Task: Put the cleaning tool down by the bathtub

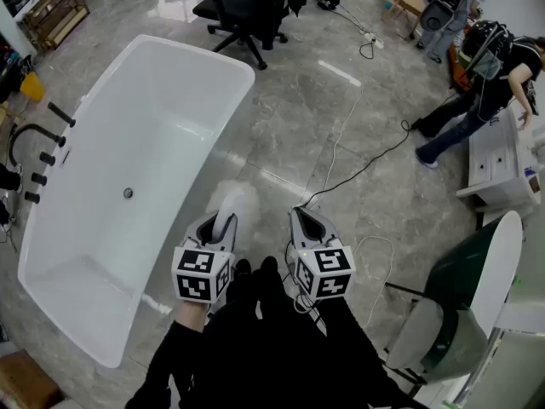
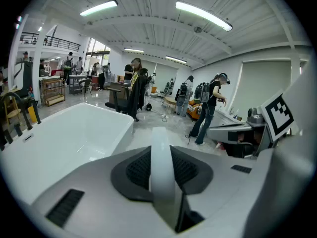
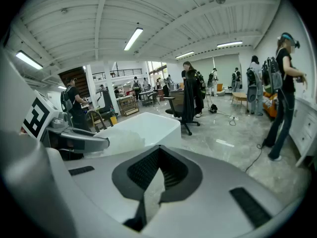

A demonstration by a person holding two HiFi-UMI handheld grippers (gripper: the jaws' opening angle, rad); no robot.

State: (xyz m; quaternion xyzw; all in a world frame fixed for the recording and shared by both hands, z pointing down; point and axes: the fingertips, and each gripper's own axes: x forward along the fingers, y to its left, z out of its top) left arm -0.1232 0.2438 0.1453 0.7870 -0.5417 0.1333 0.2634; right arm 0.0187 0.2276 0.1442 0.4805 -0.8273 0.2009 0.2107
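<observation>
Head view: bathtub (image 1: 213, 58) rim at ten o'clock, open floor (image 1: 298, 126) at twelve. Your left gripper (image 1: 223, 220), angled down, clamps the cleaning tool (image 1: 234, 198). Your right gripper (image 1: 305, 216) is closed, empty.

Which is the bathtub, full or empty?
Empty: the bathtub shows a bare white floor and a visible drain, with nothing inside.

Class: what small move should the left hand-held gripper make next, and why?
Probably lower the left hand-held gripper toward the floor: its jaws clamp the tool, whose fluffy head is beside the bathtub, over the floor.
</observation>
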